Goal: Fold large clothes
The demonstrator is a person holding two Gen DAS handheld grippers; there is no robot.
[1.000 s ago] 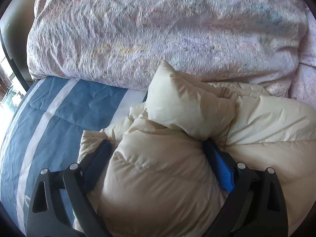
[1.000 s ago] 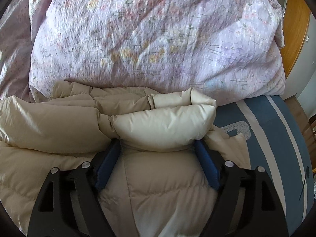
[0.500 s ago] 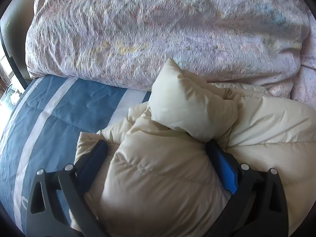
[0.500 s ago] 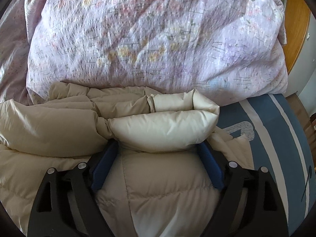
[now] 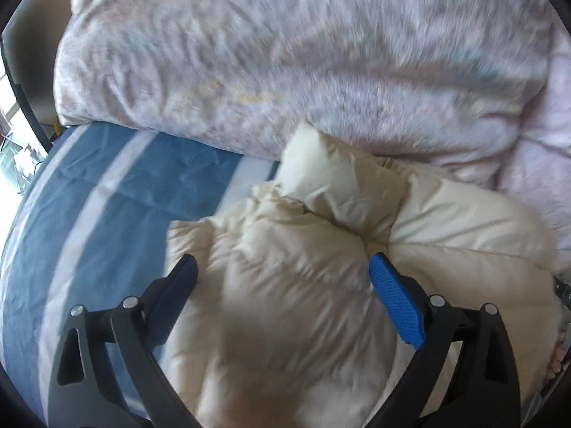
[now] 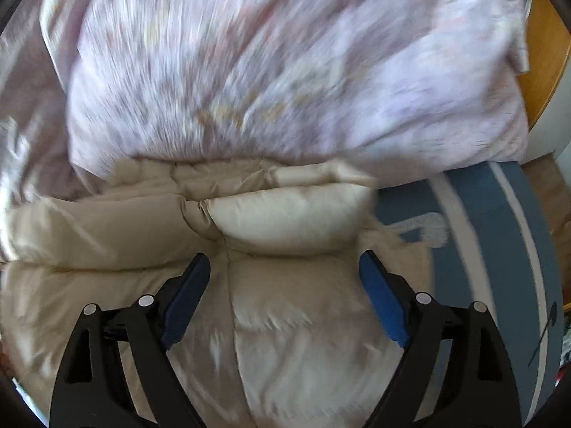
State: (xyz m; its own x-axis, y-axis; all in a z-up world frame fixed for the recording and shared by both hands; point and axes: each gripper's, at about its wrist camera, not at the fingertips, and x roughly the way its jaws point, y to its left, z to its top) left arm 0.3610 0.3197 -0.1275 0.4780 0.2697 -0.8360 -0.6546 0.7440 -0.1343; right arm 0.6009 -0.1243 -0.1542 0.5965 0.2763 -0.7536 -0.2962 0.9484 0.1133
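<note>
Lying bunched on a blue bedsheet (image 5: pixel 107 192) with pale stripes, a cream padded jacket (image 5: pixel 292 285) occupies the near part of both views, its far edge touching a pink flowered quilt (image 5: pixel 285 53) heaped behind it. In the left wrist view, the sheet shows bare at the left, with a dark frame bar at the far left edge. The left gripper (image 5: pixel 283 285) sits over the jacket's left end with its jaws spread wide; a thick bulge of padding fills the gap between the blue pads (image 5: pixel 396 303), and whether they press it cannot be determined. A puffed fold of the jacket stands up just beyond the pads, against the quilt. In the right wrist view, the jacket (image 6: pixel 292 321) runs from the left edge to the centre. The right gripper (image 6: pixel 285 285) is likewise wide open, straddling a quilted panel, with a rolled fold lying across just past the fingertips. To the right, the sheet (image 6: pixel 492 249) shows again, then a wooden board (image 6: pixel 546 53) at the upper right. Both views are motion-blurred.
</note>
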